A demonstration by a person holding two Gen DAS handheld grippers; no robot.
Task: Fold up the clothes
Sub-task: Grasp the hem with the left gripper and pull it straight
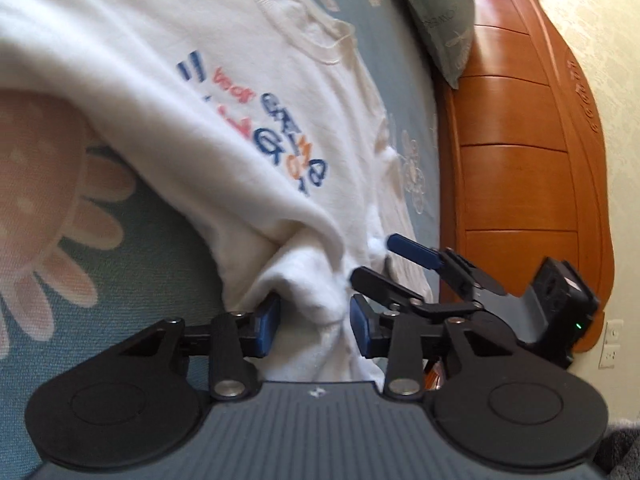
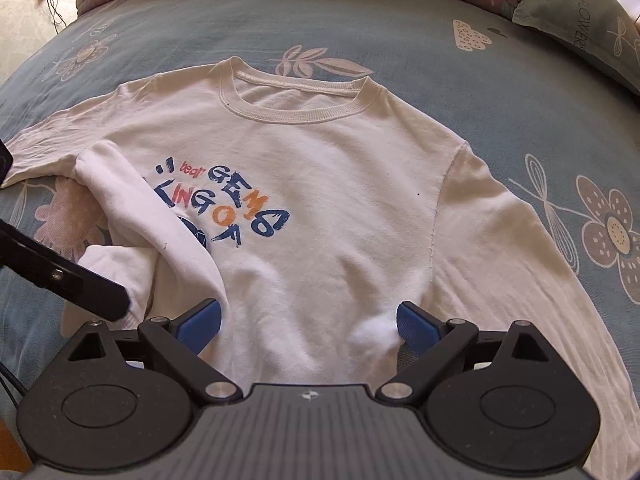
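Sweatshirt (image 2: 320, 184) hem bunched between left tongs (image 1: 314, 320); right tongs (image 2: 308, 324) spread wide.

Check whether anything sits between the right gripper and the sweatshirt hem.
Nothing visible does. The right gripper hangs open directly over the white sweatshirt, only cloth between its fingers. The left gripper has bunched cloth between its fingers off to the side, not blocking.

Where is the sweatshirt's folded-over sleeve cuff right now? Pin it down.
In the left wrist view the cuff sits bottom centre between the left gripper pads, on the white sweatshirt, just left of the open right gripper.
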